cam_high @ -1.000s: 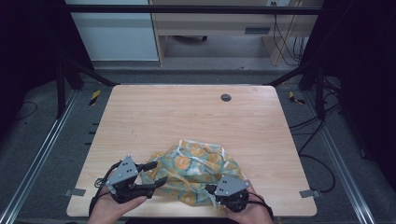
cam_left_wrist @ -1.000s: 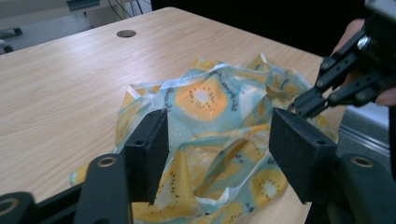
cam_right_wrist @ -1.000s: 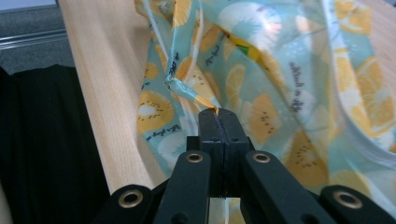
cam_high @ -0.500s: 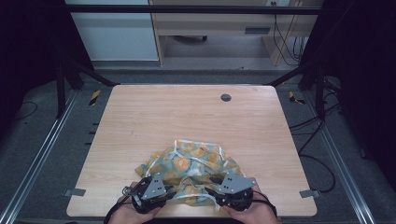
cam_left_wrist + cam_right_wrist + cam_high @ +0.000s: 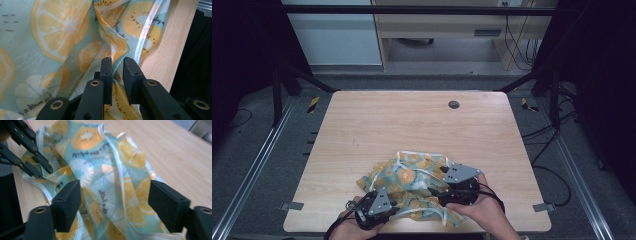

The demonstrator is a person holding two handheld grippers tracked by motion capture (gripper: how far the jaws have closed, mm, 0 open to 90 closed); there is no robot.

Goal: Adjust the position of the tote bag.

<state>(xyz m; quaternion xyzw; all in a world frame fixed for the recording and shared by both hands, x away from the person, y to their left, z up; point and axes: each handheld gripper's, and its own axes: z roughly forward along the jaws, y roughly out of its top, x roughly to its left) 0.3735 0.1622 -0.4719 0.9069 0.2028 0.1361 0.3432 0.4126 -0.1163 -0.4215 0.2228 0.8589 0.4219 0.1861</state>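
Note:
A crumpled pale-teal cloth printed with orange and lemon slices and edged with white straps lies near the table's front edge. My left gripper sits at the cloth's front left. In the left gripper view its jaws have just been closing and now pinch an upright fold of the cloth. My right gripper hovers at the cloth's right side. Its jaws have just been opening and stand wide above the cloth, not touching it. The left gripper also appears at the upper left of the right gripper view.
The wooden table has a small round grommet hole near its far edge. The table's front edge runs right beside the left jaws, with a dark drop beyond it. Metal rails and cables flank the table.
The left gripper came in from the cloth's left side to its front edge, sank, and closed on a fold. The right gripper let go of the cloth, opened wide and shifted up and right.

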